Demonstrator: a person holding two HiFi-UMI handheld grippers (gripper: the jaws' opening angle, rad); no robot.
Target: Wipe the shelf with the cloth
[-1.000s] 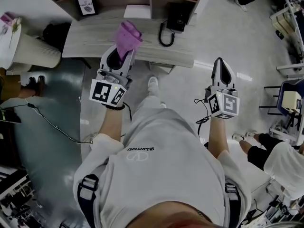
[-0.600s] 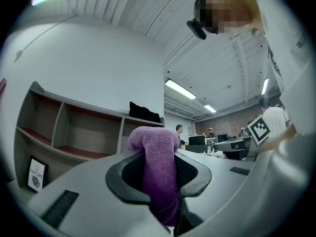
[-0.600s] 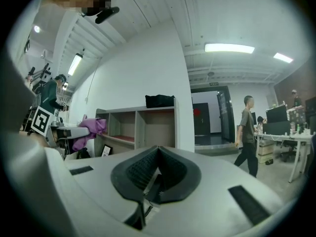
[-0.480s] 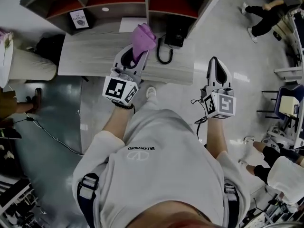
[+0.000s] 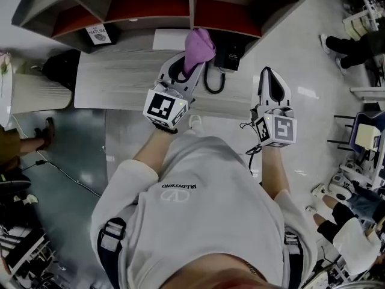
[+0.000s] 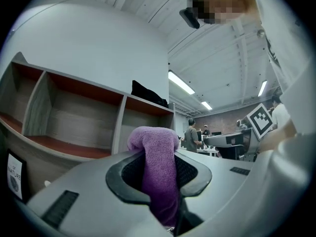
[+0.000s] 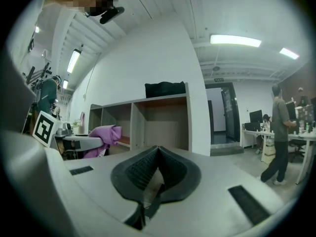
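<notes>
My left gripper [image 5: 183, 65] is shut on a purple cloth [image 5: 199, 46], which bulges past the jaw tips in the left gripper view [image 6: 157, 162]. It hangs over the grey wooden desk [image 5: 120, 77], close to the front of the shelf unit [image 5: 150, 5] with red-brown compartments. That shelf [image 6: 74, 127] fills the left gripper view's left half. My right gripper [image 5: 272, 83] is shut with nothing in it, held off the desk's right end over the floor. The right gripper view shows the shelf [image 7: 148, 117] ahead and the cloth [image 7: 101, 137] at left.
A black desk phone [image 5: 225, 53] with a coiled cord, a white sheet [image 5: 170, 39] and a small framed sign [image 5: 98, 35] lie on the desk. A dark bag [image 7: 165, 89] sits atop the shelf. A pale round bin [image 5: 33, 92] stands left. People stand at right.
My left gripper has carried the cloth forward and to the right, from above the desk's front toward the shelf. The right gripper has shifted slightly forward.
</notes>
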